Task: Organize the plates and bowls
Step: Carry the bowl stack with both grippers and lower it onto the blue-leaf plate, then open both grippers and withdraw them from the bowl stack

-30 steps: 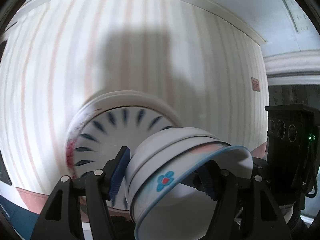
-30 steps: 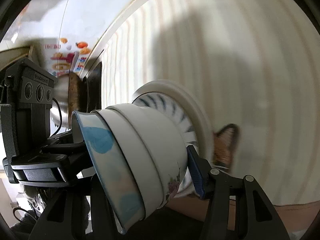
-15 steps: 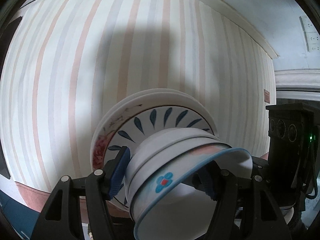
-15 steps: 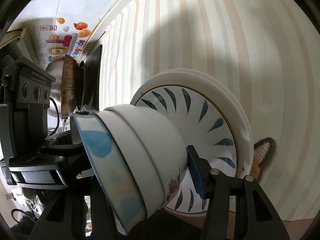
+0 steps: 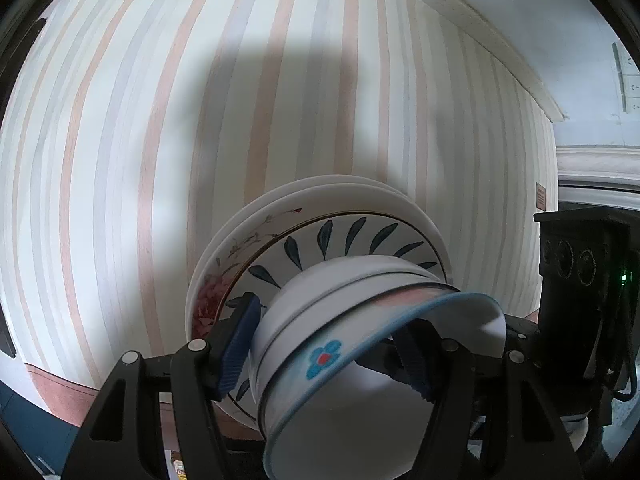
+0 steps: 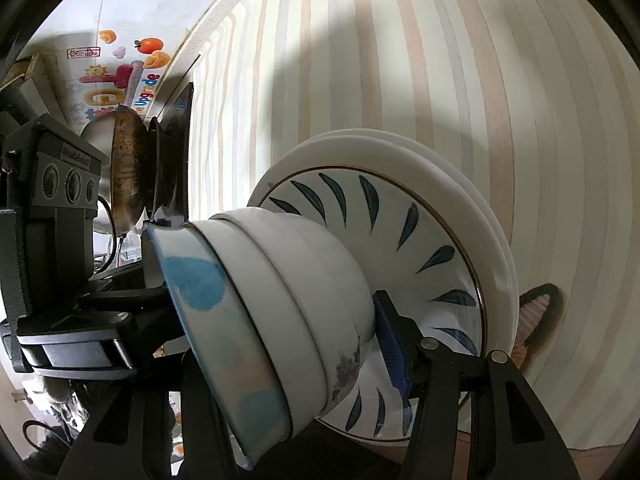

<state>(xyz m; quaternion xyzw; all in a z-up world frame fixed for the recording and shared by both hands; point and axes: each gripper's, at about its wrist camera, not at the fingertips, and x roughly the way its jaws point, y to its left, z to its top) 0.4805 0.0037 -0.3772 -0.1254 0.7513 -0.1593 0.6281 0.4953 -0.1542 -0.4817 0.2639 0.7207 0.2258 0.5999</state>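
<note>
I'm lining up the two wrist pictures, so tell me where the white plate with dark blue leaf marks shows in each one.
Left wrist view: the white plate with dark blue leaf marks sits low centre, behind the nested bowls.
Right wrist view: the same plate sits centre right, beyond the bowls.
Shared landmark: the blue-rimmed bowl of the nested stack, in front of the plate in both.

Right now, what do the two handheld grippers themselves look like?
Both match: the left gripper and right gripper have matte black angular fingers with silver pivot pins and ribbed blue pads. Each view shows the other's black camera block, with three round ports and trailing black cables.
</note>
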